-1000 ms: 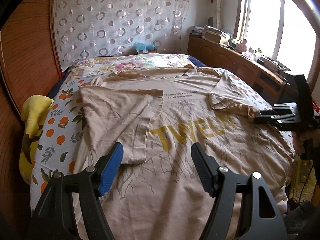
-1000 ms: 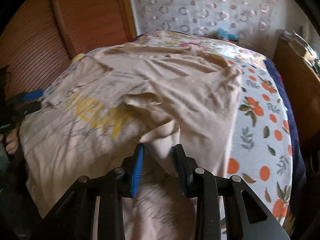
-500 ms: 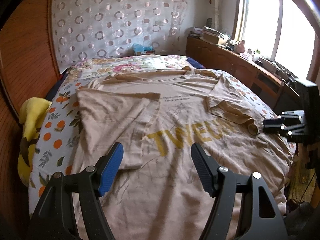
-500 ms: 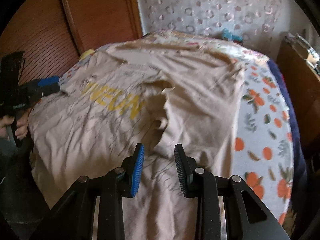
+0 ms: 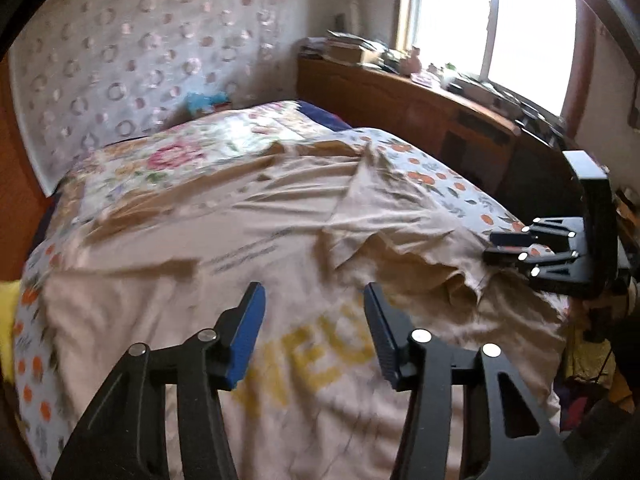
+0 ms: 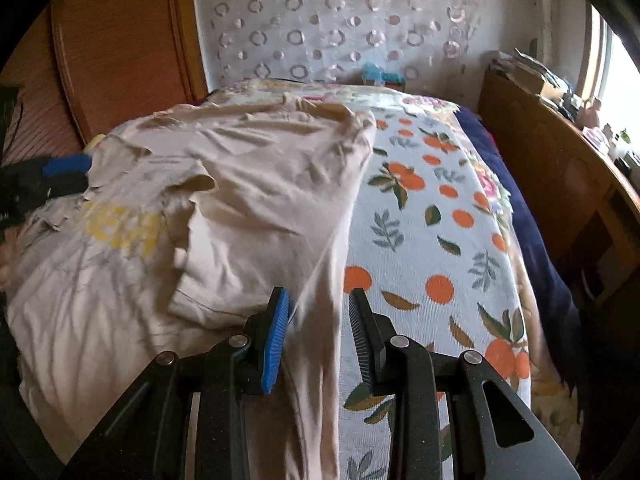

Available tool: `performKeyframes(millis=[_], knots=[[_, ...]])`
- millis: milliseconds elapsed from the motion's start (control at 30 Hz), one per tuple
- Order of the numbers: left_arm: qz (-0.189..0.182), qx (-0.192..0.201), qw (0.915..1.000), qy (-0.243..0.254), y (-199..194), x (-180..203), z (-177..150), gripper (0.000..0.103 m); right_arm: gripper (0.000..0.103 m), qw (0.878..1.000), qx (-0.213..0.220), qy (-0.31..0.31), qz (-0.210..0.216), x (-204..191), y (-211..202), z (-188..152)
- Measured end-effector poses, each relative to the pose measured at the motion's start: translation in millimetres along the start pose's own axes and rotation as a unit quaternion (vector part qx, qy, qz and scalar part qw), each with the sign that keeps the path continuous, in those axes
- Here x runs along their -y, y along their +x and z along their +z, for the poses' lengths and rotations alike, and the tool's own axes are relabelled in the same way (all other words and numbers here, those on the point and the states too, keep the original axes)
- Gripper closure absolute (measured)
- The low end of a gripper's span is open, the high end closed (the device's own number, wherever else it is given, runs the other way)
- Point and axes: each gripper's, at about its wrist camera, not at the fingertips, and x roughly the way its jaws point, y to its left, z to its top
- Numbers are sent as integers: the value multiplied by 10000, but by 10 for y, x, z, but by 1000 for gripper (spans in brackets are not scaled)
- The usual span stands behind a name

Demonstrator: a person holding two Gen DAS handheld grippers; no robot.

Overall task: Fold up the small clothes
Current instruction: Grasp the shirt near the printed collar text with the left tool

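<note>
A beige T-shirt [image 5: 280, 240] with yellow lettering lies spread on the flowered bed cover [image 6: 432, 208]; both sleeves are folded in over its chest. My left gripper [image 5: 314, 332] hovers over the lettering, its jaws closing with nothing between them. My right gripper [image 6: 318, 332] is at the shirt's [image 6: 260, 200] right side edge; its jaws stand apart, and the edge of the cloth runs through the gap without being pinched. In the left wrist view the right gripper [image 5: 492, 248] sits low beside the folded right sleeve [image 5: 380, 220]. The left gripper [image 6: 76, 176] shows at the far left.
A wooden cabinet [image 5: 420, 112] with clutter runs along the bed's right side under a bright window. A circle-patterned curtain [image 6: 340, 20] hangs behind the bed's head, wooden panels [image 6: 120, 48] stand on the left. A yellow item [image 5: 6, 320] lies at the bed's left edge.
The right gripper let go of the right sleeve, which now lies folded on the chest, and moved out to the shirt's right edge. The left gripper swung right across the shirt and its jaws narrowed.
</note>
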Motion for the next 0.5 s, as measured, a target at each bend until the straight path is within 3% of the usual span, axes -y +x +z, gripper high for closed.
performKeyframes(millis=[167,333,400,500], knots=[[-185,-405,9989,134,400,147,166,65,71,9999,33,100,76,25,14,26],[-78,-646,9977,193,686,194,191,78,71,9998,85,114,102,39,63,57],[-45,-635,9977,224,708,198,186,90,71,9999,97,105,94,32,68,46],[27,-563,9981,245,691,160,176,99,71,9998,110,107,96,41,80,46]])
